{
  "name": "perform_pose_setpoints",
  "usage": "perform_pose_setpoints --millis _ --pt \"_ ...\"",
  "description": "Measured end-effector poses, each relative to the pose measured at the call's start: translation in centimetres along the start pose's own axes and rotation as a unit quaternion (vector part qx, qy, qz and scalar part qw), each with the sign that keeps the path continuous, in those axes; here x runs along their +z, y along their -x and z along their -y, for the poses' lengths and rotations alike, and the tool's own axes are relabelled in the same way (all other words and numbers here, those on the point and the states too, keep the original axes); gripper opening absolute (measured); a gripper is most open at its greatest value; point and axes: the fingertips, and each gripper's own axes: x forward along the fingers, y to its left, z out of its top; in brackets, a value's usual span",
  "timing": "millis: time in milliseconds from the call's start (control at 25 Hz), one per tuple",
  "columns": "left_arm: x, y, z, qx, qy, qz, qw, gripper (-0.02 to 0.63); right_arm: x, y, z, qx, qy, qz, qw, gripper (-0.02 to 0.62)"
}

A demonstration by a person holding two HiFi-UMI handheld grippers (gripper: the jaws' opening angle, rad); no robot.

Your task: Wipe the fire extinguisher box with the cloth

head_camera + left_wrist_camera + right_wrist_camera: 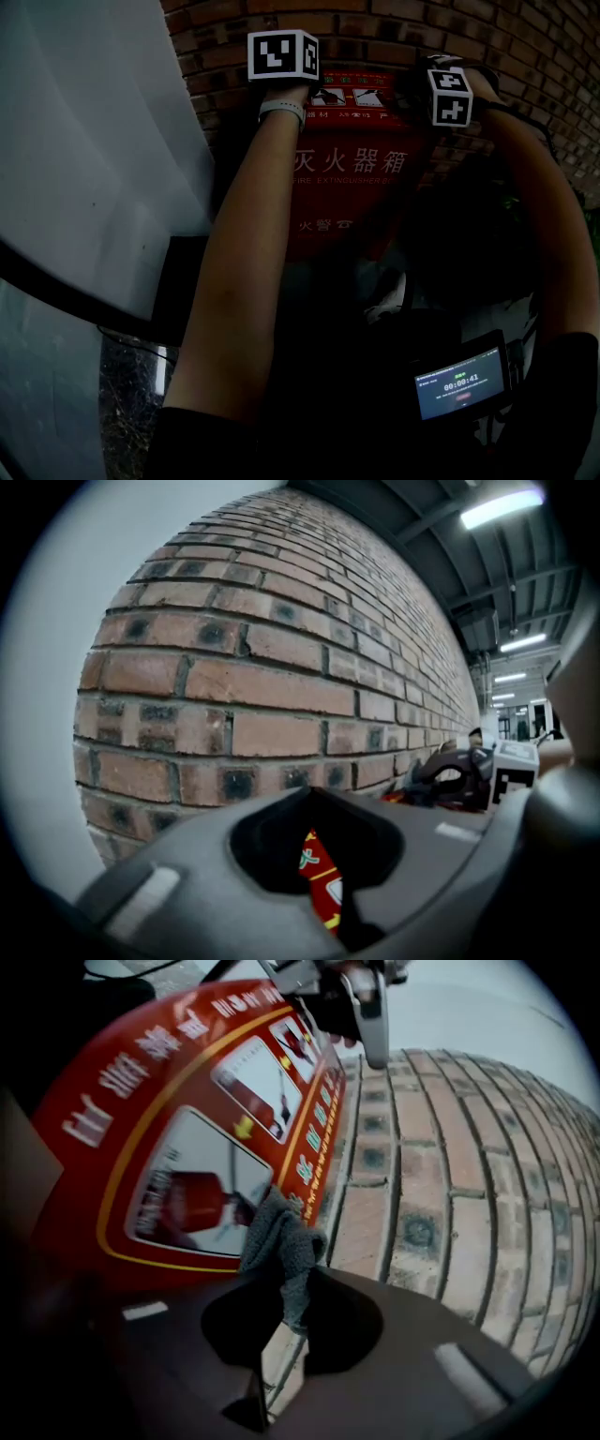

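**Brick backdrop: cloth brought to the top of the box**

Brick wall (281, 686) backs the red fire extinguisher box (349, 171), which stands against it at the end of my outstretched arms. My right gripper (286, 1283) has its jaws closed on the grey cloth (281, 1239). A tuft stands proud, so that fabric rather than jaw meets the box's upper edge. My left gripper (281, 58) is near the box top, jaws together and empty, probably there to steady.
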Motion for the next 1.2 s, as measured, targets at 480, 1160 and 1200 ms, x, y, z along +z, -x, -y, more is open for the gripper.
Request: perform_pose_setpoints --millis 480,1160,1200 --pt "0.4 0.7 0.0 0.010 -0.001 0.005 0.9999 0.002 2.1 8.9 -4.6 -0.008 0.008 0.061 0.998 0.032" --pt "-6.6 19.3 7.1 -0.123 -0.161 0.162 0.9657 0.003 12.3 20.1 -12.9 -0.085 -0.257 0.337 0.902 0.035" --pt "-8.8 20.5 8.1 -0.132 -0.160 0.166 0.9642 0.003 13.5 20.0 -14.2 -0.077 -0.278 0.355 0.889 0.035"
